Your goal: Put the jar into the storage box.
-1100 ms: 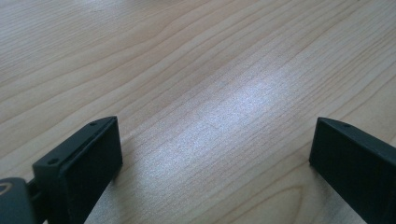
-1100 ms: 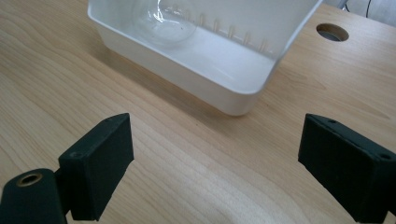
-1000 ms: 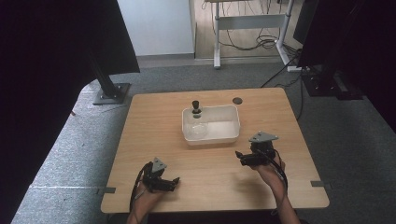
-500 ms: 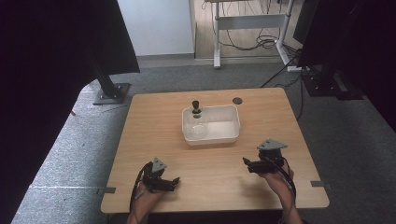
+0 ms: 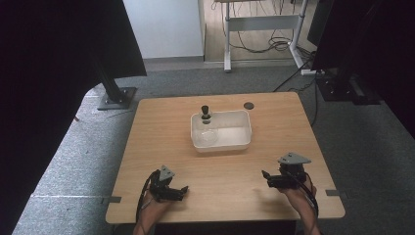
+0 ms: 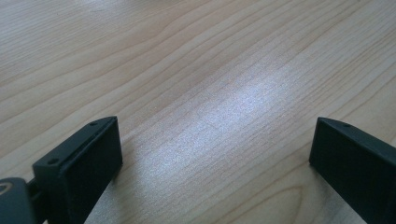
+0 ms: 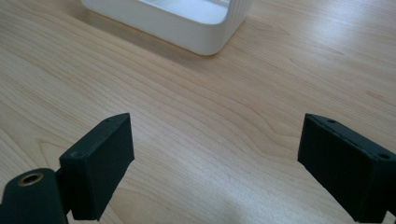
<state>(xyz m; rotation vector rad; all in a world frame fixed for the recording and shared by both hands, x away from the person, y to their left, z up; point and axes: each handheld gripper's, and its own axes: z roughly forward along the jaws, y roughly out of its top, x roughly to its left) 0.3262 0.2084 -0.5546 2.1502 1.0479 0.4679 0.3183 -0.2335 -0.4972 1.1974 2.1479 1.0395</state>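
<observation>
A white tub [image 5: 242,142] stands in the middle of the wooden table [image 5: 161,137]. Inside it, at the left end, are a small object with a black top [image 5: 206,112] and what looks like a clear glass [image 5: 209,137]. My left gripper [image 5: 183,192] rests near the table's front edge at the left. It is open, and in the left gripper view its jaws frame bare wood [image 6: 212,140]. My right gripper [image 5: 265,178] is held near the front edge at the right, open and holding nothing. The tub's corner [image 7: 187,21] lies some way ahead of its jaws [image 7: 215,135].
A small dark round disc [image 5: 249,105] lies on the table behind the tub, at the right. Grey carpet surrounds the table. A black stand foot [image 5: 116,97] sits on the floor at the back left, and a desk frame with cables [image 5: 264,34] behind.
My right gripper has drawn back from beside the tub toward the front right of the table. The left gripper has stayed where it was.
</observation>
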